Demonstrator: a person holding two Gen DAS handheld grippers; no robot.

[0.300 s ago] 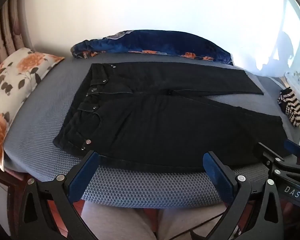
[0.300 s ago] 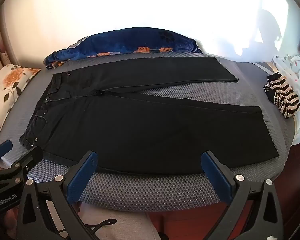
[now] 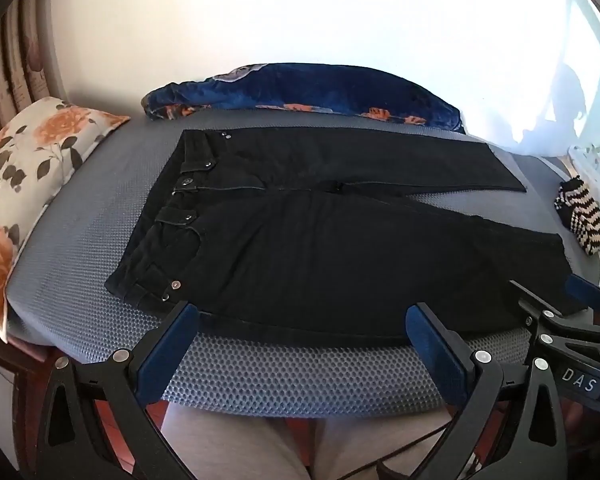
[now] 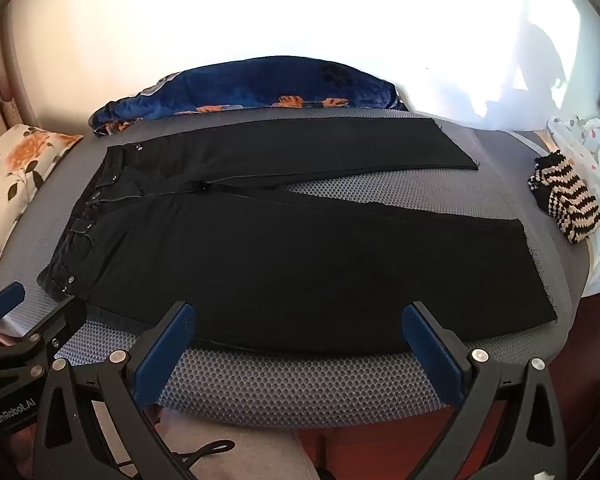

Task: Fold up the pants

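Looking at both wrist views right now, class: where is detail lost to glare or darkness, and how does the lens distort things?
Left wrist view: the wall behind is glared white, the black pants show few folds, the mattress edge bows. Right wrist view: stronger glare, a shadow on the wall at the right, the same fisheye curve.

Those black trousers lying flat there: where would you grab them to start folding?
Probably along the near leg's outer seam. The black pants lie flat, legs spread in a V, waistband to the left. The left gripper could pinch near the waist corner, the right gripper near the hem, both coming from the near edge.
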